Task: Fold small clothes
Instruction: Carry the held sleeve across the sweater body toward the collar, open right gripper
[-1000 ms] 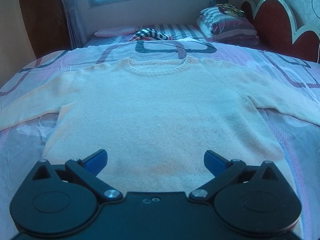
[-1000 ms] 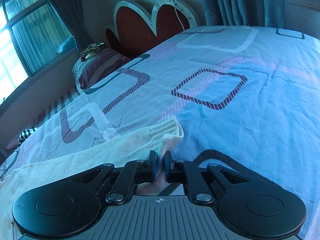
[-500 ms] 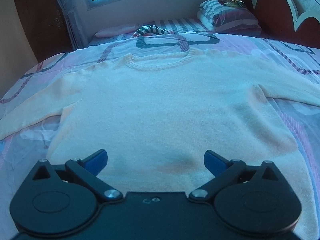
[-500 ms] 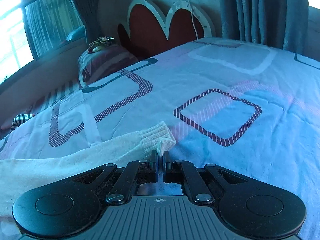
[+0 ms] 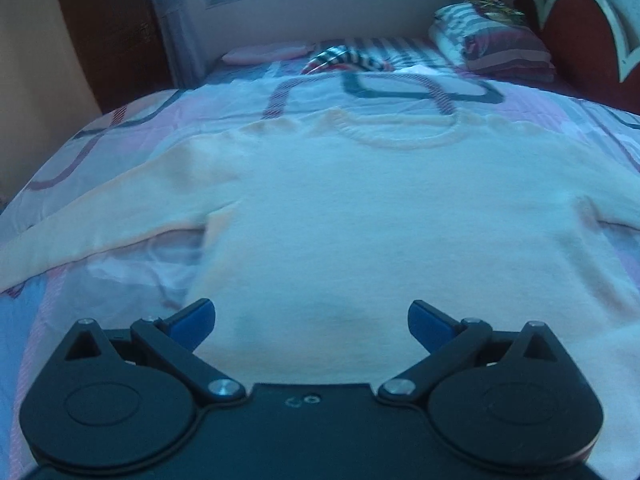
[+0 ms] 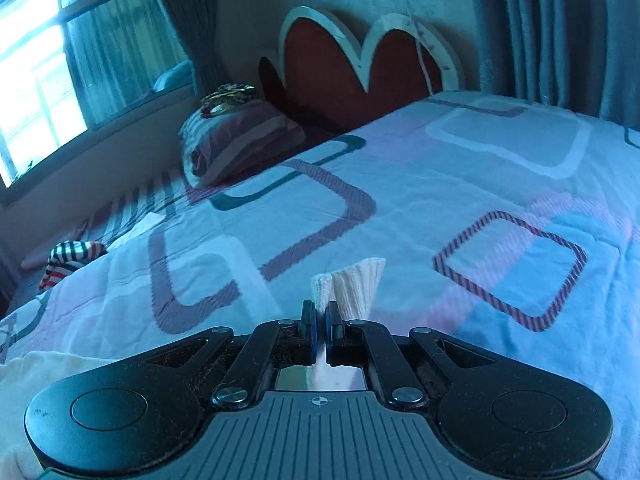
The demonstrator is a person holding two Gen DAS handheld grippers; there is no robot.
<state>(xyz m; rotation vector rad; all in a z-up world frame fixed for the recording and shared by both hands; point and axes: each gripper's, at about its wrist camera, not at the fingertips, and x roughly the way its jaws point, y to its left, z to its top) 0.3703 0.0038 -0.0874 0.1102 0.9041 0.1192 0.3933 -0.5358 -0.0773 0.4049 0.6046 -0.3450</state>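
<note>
2 hand-held grippers: right [image 6: 321, 320] pinches sweater cuff [image 6: 356, 286]; left [image 5: 311, 320] spread above sweater [image 5: 400, 220].

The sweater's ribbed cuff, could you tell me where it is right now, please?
In the right wrist view, the ribbed cuff sits low at centre, pinched in the right tongs and raised over the patterned bedspread.

No legible text, label, brand, number or sign in either view. The only mark noted is a small crosshair symbol [image 6: 319, 401] on the ribbed grey body of the right gripper [image 6: 321, 322]; it carries no lettering.
</note>
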